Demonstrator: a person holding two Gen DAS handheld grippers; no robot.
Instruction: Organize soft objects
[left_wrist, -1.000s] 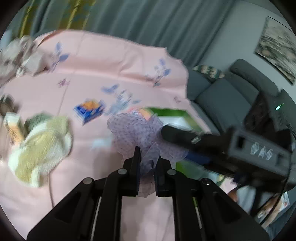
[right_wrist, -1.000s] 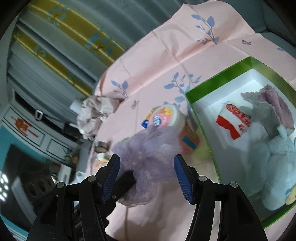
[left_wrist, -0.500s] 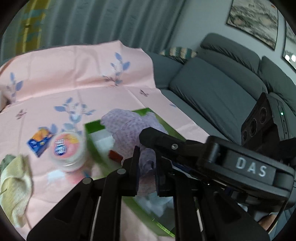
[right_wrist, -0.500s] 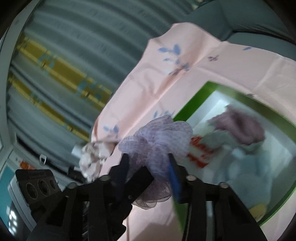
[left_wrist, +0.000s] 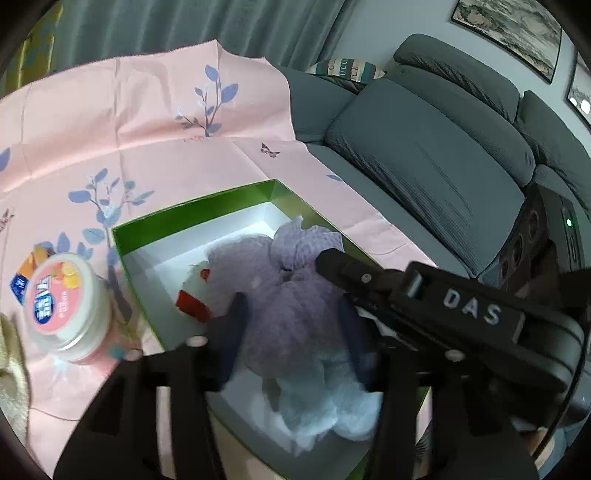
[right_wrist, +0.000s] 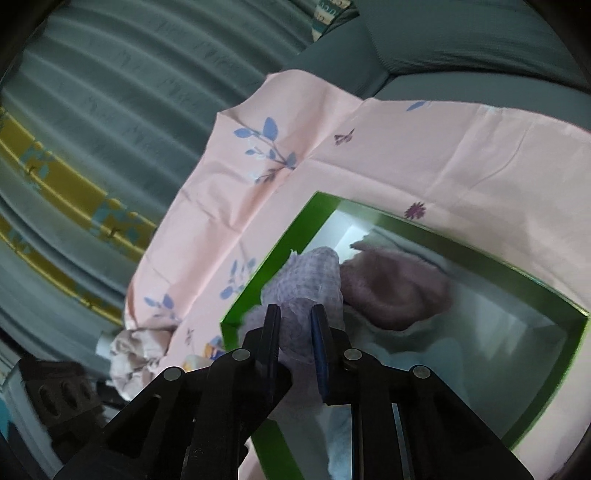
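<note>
Over the green box (left_wrist: 192, 210) near the pink cloth's sofa-side edge, the left gripper (left_wrist: 291, 325) has just been opening — its jaws stand clear either side of the lilac mesh puff (left_wrist: 291, 295). The right gripper (right_wrist: 295, 332), just closing, pinches the puff above the plush toys (right_wrist: 391, 291); a straight drop suits.

Left gripper (left_wrist: 291, 321) just opened, fingers (left_wrist: 232, 332) apart around lilac mesh pouf (left_wrist: 288, 295). Hovering over green box (left_wrist: 192, 206) on pink floral cloth (left_wrist: 147, 122). Right gripper (left_wrist: 332, 264) pinching the pouf.
</note>
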